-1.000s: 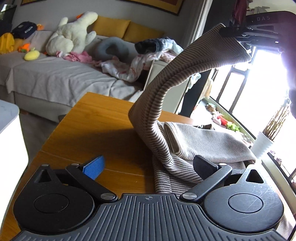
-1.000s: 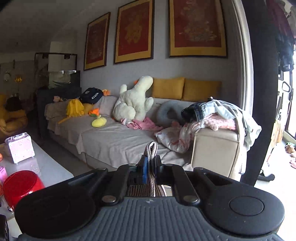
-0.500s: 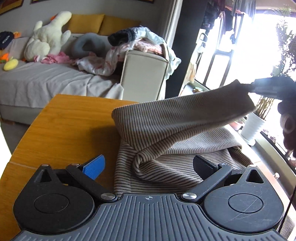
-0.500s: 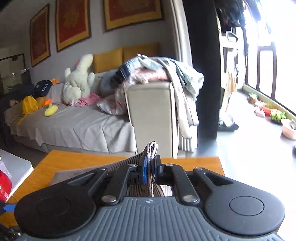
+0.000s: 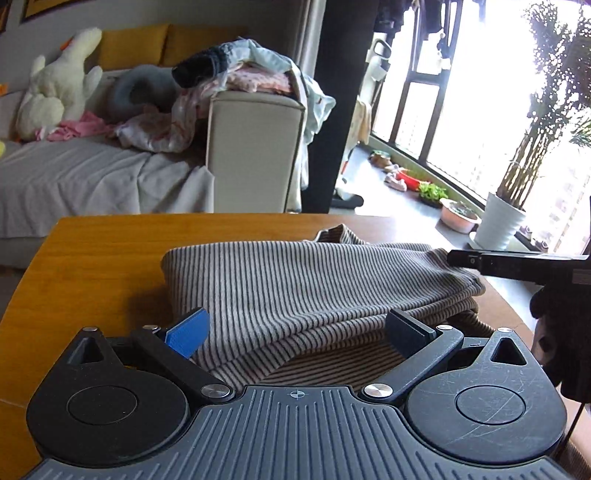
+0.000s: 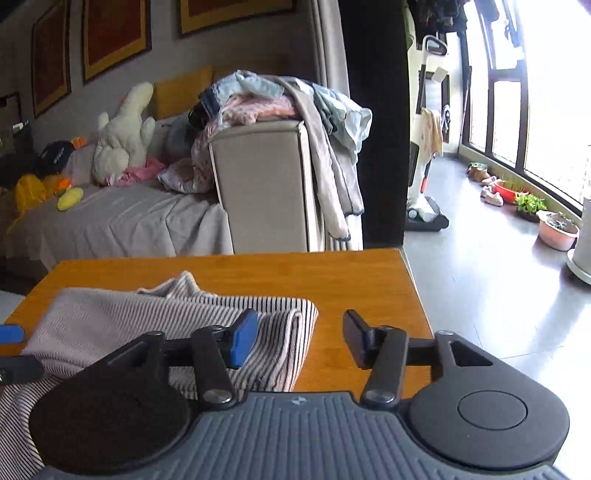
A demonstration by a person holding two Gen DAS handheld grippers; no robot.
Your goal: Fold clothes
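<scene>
Between parted left jaws, striped garment (image 5: pixel 295 291)

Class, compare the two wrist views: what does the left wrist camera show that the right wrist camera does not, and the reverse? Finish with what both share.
Only the left wrist view shows the tall potted plant by the window, the right gripper's side profile, and the garment's left folded edge.

Only the right wrist view shows the framed pictures, the upright vacuum cleaner, and the bare table corner beyond the garment.

Both show the striped garment on the wooden table, the sofa armrest heaped with clothes, the white plush toy, and open grippers: left gripper, right gripper.
</scene>
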